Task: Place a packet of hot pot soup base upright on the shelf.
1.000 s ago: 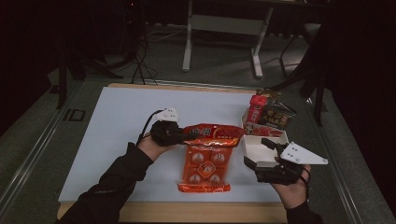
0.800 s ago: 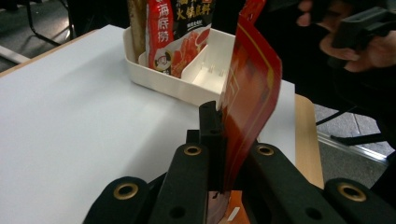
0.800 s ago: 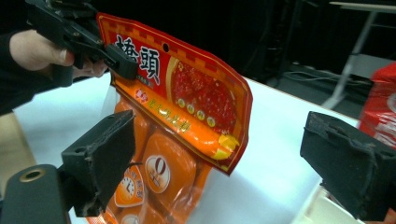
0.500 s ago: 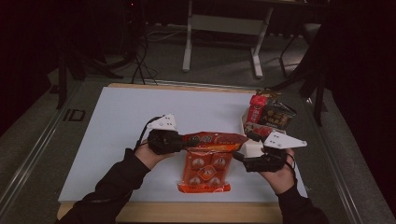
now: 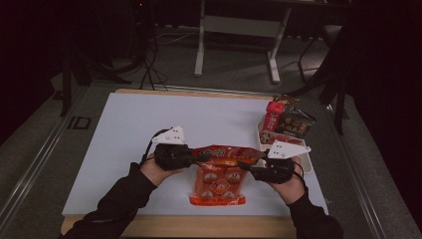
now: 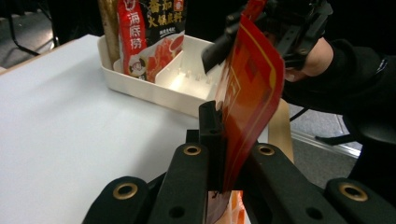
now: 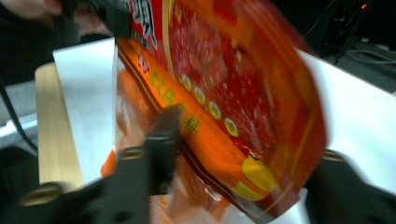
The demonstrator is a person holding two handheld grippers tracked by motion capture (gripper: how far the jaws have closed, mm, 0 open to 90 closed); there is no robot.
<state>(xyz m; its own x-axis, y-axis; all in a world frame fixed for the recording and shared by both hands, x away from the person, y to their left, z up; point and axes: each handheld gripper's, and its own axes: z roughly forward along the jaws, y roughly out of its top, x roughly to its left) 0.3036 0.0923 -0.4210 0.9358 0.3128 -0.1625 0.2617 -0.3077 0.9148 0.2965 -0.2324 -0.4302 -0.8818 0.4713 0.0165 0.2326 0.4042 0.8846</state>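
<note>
**Mia:** Where is the red packet?

**Ben:** It is up off the white table, stretched flat between the two hands. Under it a second packet lies flat on the table, orange and red, near the front edge.

**Mia:** What is the left gripper doing?

**Ben:** It has its jaws squeezed tight on the left end of the red packet. In the left gripper view the packet's edge stands up out of the black jaws.

**Mia:** And the right gripper?

**Ben:** Its jaws have just been closing, and the right end of the red packet is between them. In the right gripper view the packet is blurry and fills the gap between the two black jaws. One jaw looks pressed on the front of it. The other is behind the packet, so I cannot tell if the grip is tight.

**Mia:** What else is on the table?

**Ben:** A white tray sits just beside the right hand. More packets stand up in its far end
</note>
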